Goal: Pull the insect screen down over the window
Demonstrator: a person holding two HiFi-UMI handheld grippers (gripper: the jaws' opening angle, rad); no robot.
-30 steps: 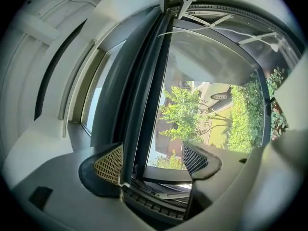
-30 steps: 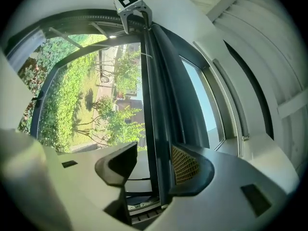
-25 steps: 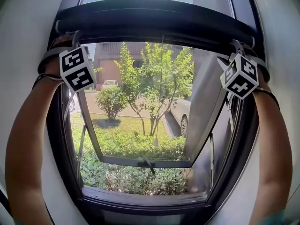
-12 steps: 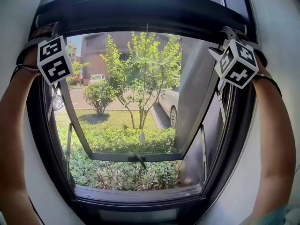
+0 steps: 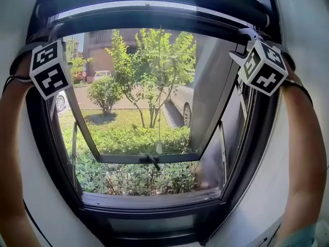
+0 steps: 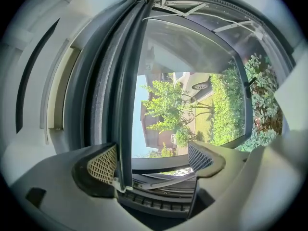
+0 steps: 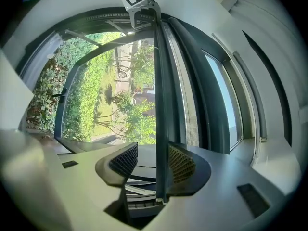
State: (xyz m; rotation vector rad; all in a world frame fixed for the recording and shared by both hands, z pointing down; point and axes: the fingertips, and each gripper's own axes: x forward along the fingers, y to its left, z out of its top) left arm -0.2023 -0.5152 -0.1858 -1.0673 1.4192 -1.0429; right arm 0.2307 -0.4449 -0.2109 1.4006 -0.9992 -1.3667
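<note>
Left claw [image 6: 153, 159] having just been opening, gaping round the insect screen bar [image 6: 126, 105], right claw [image 7: 153, 161] likewise gaping round it

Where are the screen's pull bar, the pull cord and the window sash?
pull bar [image 5: 154, 18], head view, its middle
pull cord [image 5: 159, 147], head view, its bottom knob
window sash [image 5: 123, 159], head view, bottom rail

You had two grippers, the left gripper [image 6: 156, 160] and right gripper [image 7: 151, 163], one screen bar [image 5: 154, 18], one open sash [image 5: 123, 159], one pull cord [image 5: 159, 148].
</note>
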